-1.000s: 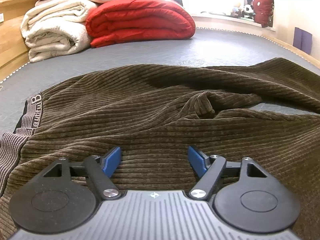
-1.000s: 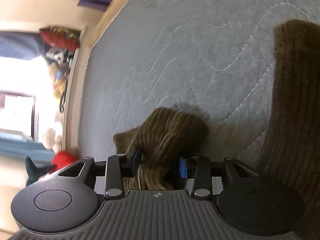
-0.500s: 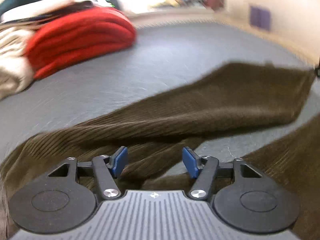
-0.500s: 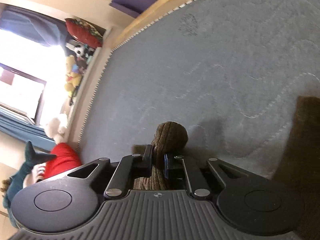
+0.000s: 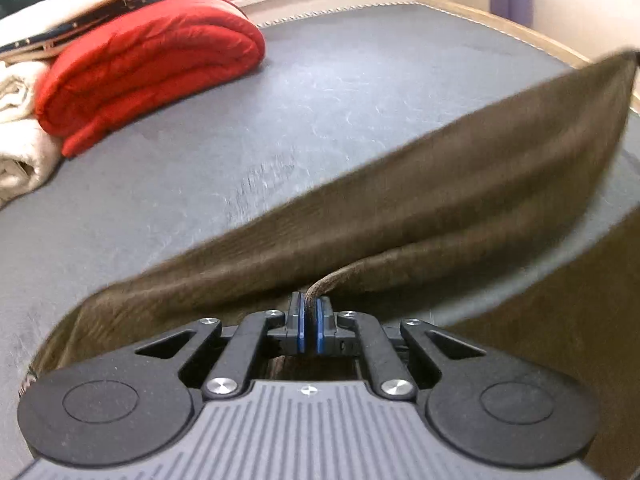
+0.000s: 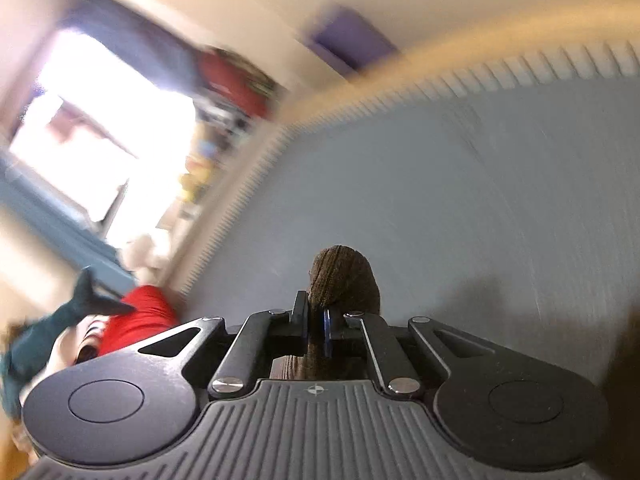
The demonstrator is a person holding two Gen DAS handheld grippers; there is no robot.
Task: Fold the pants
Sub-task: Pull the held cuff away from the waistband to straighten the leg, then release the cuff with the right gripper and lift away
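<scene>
Brown corduroy pants (image 5: pixel 440 192) stretch in a lifted band across the grey mattress (image 5: pixel 320 80), from lower left up to the far right. My left gripper (image 5: pixel 308 300) is shut on a thin edge of the fabric, which sticks out forward between the blue pads. In the right wrist view my right gripper (image 6: pixel 316 308) has its jaws closing on a bunched end of the pants (image 6: pixel 344 276); the pads press the cloth, and a rounded wad pokes out ahead of them above the mattress (image 6: pixel 480 200). This view is blurred.
A folded red duvet (image 5: pixel 152 64) and cream blankets (image 5: pixel 20 136) lie stacked at the back left. A wooden bed edge (image 5: pixel 520 32) runs along the far right. A bright window (image 6: pixel 100 128) and soft toys sit beyond the mattress.
My left gripper has shut on a pants edge and lifted it. My right gripper has tightened on the bunched end, risen and rolled; the pant leg now hangs stretched between them.
</scene>
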